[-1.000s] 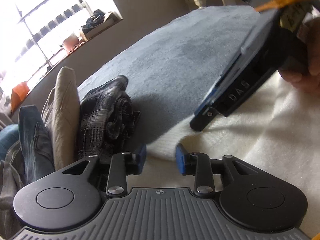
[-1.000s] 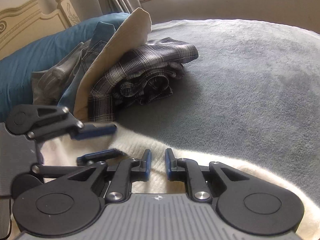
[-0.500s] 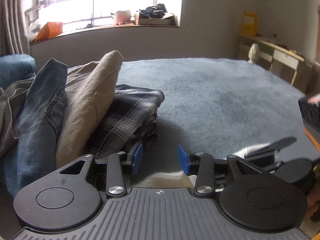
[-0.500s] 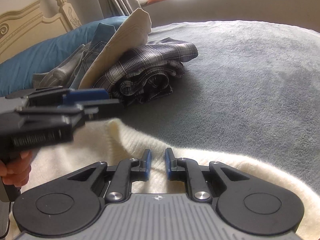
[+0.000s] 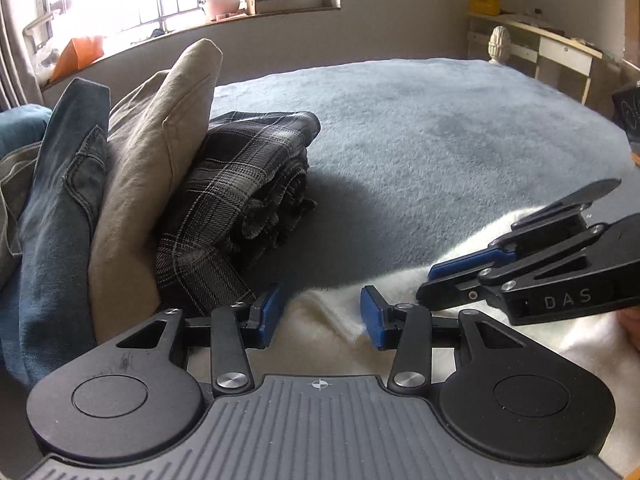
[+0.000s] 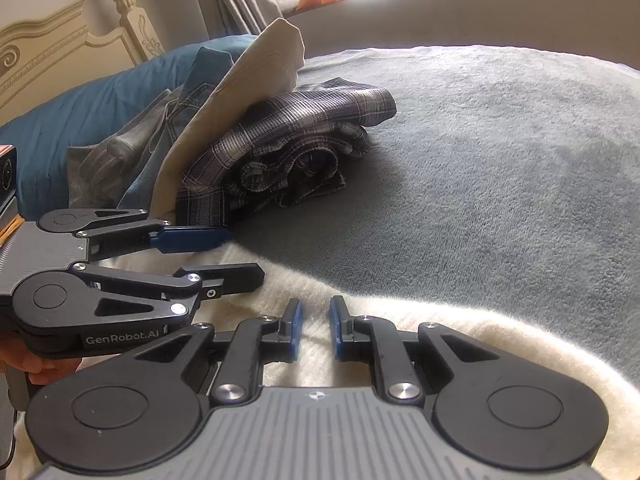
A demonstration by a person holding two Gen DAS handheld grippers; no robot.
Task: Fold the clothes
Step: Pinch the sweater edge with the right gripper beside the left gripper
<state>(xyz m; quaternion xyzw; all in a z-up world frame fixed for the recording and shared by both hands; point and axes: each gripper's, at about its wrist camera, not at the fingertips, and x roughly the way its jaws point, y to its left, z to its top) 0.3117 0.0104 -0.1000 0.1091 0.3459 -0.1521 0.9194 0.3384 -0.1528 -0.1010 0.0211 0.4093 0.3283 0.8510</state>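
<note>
A cream fuzzy garment [image 5: 400, 300] lies on the grey-blue bed cover [image 5: 420, 140], under both grippers; it also shows in the right wrist view [image 6: 440, 320]. My left gripper [image 5: 320, 314] is open and empty, low over the garment's edge. My right gripper [image 6: 314, 330] hovers over the garment with its jaws a small gap apart, holding nothing. The right gripper shows in the left wrist view [image 5: 452, 270], and the left gripper shows in the right wrist view [image 6: 244, 254], open.
A pile of folded clothes leans at the left: a plaid shirt [image 5: 248, 200], a beige garment [image 5: 148, 168] and jeans [image 5: 60, 200]. A blue pillow [image 6: 80, 112] and headboard [image 6: 60, 52] are behind. A windowsill [image 5: 240, 20] and desk [image 5: 560, 48] are beyond the bed.
My left gripper swung from facing right to facing the clothes pile and dropped low beside the right gripper. The right gripper stayed nearly still, jaws slightly wider.
</note>
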